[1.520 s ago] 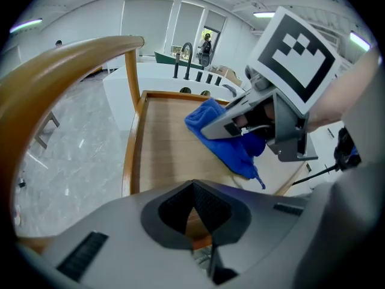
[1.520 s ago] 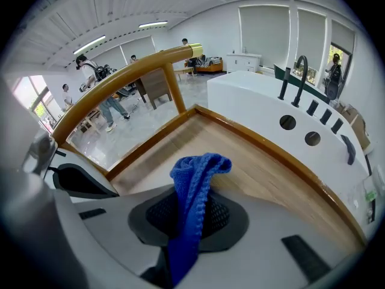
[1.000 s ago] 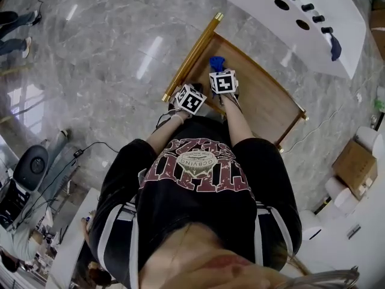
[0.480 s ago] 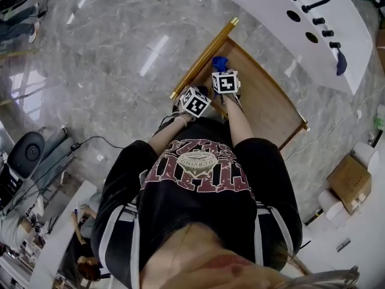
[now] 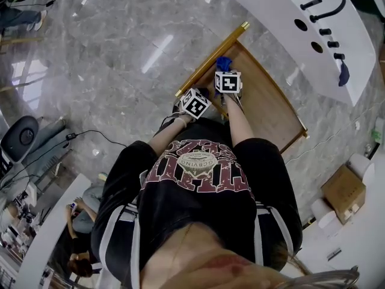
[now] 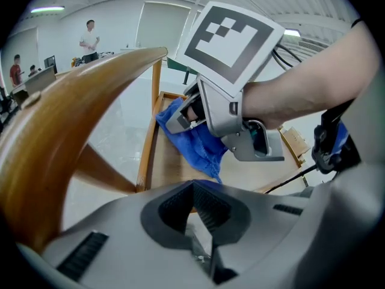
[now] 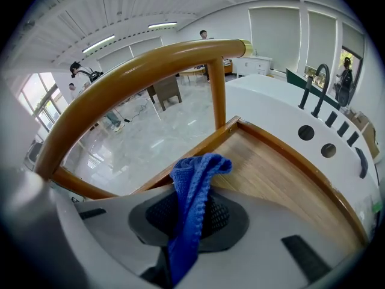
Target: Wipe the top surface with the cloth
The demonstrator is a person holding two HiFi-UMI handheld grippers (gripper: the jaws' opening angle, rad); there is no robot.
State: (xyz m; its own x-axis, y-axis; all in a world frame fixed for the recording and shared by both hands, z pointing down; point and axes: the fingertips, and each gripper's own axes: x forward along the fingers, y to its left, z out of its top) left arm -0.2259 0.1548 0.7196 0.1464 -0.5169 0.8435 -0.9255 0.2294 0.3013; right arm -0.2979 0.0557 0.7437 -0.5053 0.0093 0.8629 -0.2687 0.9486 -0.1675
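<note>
**Item: wooden surface, wiping. Entries run left to right.**

1. Curved wooden rail [image 7: 138, 71]: runs along the left edge, raised above the top on an upright post.
2. Left gripper [image 6: 194, 191]: jaws brought together with nothing between them. It is held near the rail and beside the other gripper, and has no part in the work.
3. Blue cloth [image 7: 195, 173]: pinched between the jaws of the right gripper [image 7: 186, 212]. One bunched fold stands out past the tips and the rest hangs below (whether it touches the wood cannot be told).
4. Surface [image 7: 283, 173]: pale wood with a raised rim. The cloth is over its near left corner, and bare wood stretches away to the right.
5. White counter [image 5: 283, 17]: beyond the far rim, not part of the task.

Step in hand, as judged: start of the wipe, cloth held at the corner.

Next move calls for: lowering the fold flat onto the wood, then sweeping right while staying inside the rim.
</note>
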